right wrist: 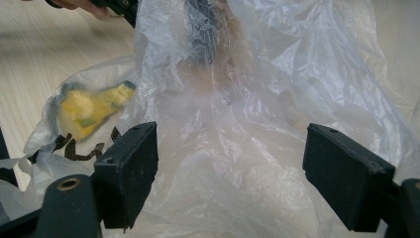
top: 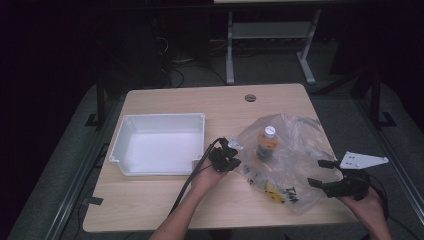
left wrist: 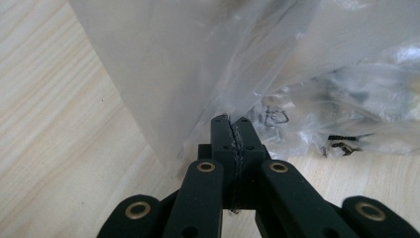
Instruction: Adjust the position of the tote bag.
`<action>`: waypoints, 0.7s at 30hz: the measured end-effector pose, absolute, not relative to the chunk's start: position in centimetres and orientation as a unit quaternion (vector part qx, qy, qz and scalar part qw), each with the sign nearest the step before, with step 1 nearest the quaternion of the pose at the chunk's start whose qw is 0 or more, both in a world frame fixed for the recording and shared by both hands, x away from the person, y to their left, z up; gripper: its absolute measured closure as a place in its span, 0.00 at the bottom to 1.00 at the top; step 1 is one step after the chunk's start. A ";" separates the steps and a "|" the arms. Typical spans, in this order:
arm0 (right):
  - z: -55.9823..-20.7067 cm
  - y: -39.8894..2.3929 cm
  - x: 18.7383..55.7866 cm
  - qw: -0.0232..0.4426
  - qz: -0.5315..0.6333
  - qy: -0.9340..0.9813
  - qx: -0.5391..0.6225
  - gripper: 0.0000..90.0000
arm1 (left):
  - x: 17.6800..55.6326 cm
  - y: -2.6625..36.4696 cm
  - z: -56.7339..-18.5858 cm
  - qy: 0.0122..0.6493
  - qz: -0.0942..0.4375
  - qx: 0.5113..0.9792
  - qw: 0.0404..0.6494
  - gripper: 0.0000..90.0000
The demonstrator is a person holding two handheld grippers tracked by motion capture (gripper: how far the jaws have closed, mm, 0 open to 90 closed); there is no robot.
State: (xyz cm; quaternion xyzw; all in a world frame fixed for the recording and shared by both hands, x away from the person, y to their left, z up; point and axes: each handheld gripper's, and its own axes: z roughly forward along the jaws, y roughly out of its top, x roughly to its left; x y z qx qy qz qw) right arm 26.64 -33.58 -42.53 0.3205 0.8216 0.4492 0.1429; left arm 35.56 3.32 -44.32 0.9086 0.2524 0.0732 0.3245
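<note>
The clear plastic bag point(top: 285, 160) lies crumpled toward the desk's point(top: 165, 200) right front corner, its left edge pinched in the clamped left hand-held gripper point(top: 233, 151), while the right hand-held gripper point(top: 320, 172) gapes wide beside its right side.

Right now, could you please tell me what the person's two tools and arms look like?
Both tools are black. The left tool has flat jaw pads, side links with brass-coloured pivot rings, and a black cable trailing along the forearm. The right tool has blocky square pads, with a grey three-cornered plate with small holes on top. The forearms are bare; no sleeves show.
</note>
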 end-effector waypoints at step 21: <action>-42.2 -33.2 26.5 0.151 0.449 0.822 0.318 0.23 | 33.1 6.4 -39.3 0.232 0.062 0.898 0.369 0.71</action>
